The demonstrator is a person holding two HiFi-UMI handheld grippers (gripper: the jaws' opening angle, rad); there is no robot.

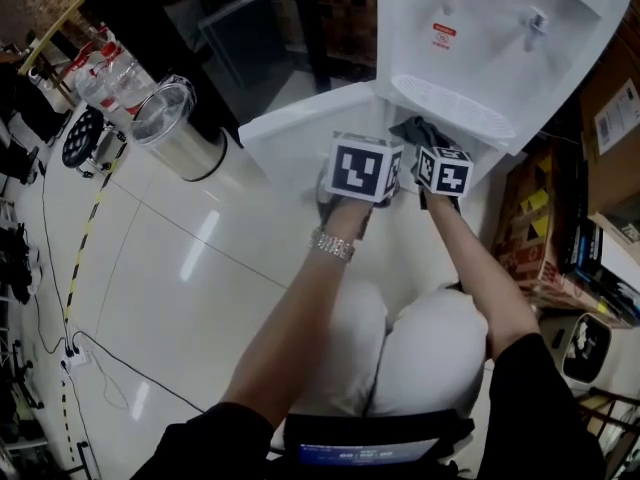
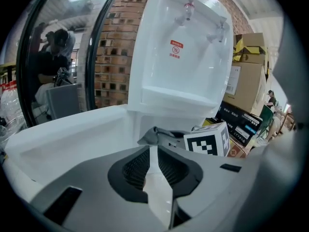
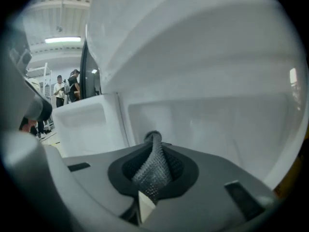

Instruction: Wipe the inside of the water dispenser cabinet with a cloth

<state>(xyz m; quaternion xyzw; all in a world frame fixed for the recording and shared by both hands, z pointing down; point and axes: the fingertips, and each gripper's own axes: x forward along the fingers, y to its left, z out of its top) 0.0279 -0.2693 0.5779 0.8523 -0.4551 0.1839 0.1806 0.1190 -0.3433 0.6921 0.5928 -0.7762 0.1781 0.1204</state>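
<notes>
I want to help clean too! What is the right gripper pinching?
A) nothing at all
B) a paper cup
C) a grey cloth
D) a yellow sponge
C: in the right gripper view, the right gripper has its jaws closed on a grey cloth with a woven texture.

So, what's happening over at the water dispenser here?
A person crouches at the water dispenser, whose lower door is swung open. The right gripper pinches a grey cloth and points into the white cabinet. The left gripper is alongside, jaws nearly together, gripping nothing I can make out.
</notes>
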